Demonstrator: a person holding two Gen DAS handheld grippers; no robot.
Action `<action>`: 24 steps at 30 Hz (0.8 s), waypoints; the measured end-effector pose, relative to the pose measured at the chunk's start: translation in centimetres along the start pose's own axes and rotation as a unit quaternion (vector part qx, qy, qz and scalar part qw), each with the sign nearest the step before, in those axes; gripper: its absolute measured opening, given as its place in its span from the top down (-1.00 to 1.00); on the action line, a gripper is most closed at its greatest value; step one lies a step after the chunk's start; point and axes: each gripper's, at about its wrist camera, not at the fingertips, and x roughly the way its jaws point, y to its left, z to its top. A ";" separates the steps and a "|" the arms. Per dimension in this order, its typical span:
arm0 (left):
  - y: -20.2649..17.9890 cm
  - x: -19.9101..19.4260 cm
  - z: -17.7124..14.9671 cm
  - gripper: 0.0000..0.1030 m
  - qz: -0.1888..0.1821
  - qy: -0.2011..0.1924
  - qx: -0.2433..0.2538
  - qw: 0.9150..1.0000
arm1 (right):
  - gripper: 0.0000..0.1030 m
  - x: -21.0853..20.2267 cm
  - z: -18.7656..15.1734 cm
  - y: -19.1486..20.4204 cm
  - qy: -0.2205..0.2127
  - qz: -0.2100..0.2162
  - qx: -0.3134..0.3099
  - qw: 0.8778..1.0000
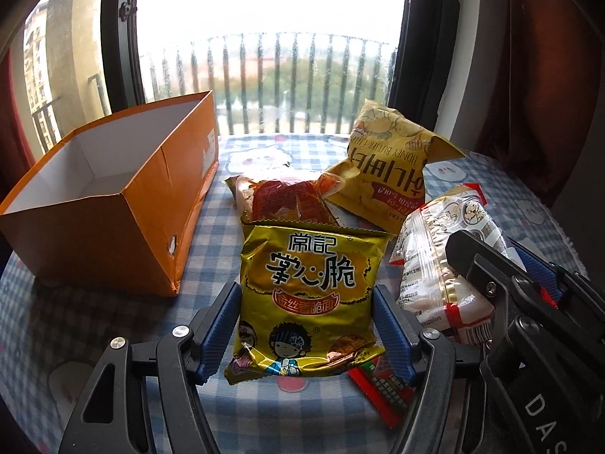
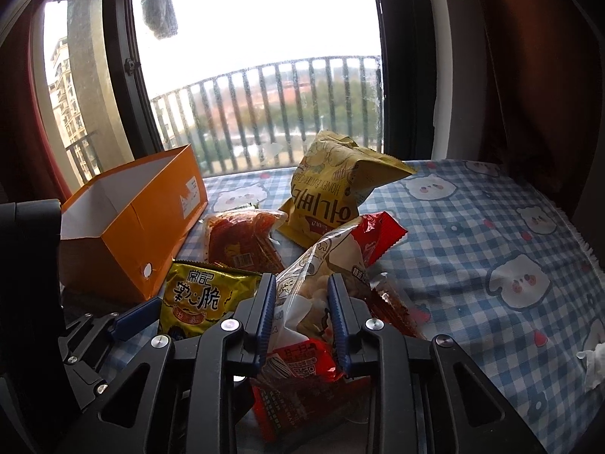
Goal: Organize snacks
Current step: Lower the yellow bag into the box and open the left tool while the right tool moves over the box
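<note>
My left gripper has its blue pads on both sides of a gold noodle-snack packet, touching its edges. My right gripper is shut on a clear and red bag of white snacks; it also shows in the left wrist view. An empty orange box stands open at the left, also in the right wrist view. A yellow honey butter chip bag and a red snack pack lie behind.
A blue checked cloth with bear prints covers the table. A window with a railing is behind, dark red curtains at the right. A red packet lies under the gold one. White crumpled paper lies at the right edge.
</note>
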 end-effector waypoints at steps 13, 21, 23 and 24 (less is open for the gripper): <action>1.3 -5.6 0.9 -0.38 0.009 -0.058 -0.010 0.998 | 0.47 -4.3 1.8 2.2 -0.051 0.025 -0.016 0.998; 3.0 -7.9 2.2 -0.38 0.023 -0.091 -0.022 0.995 | 0.49 -5.7 3.8 4.2 -0.081 0.047 -0.036 0.995; 3.4 -8.2 2.7 -0.38 0.028 -0.097 -0.025 0.995 | 0.49 -5.7 4.4 4.7 -0.088 0.053 -0.041 0.994; 3.6 -8.4 3.0 -0.38 0.030 -0.101 -0.026 0.994 | 0.49 -5.7 4.7 5.0 -0.091 0.056 -0.043 0.993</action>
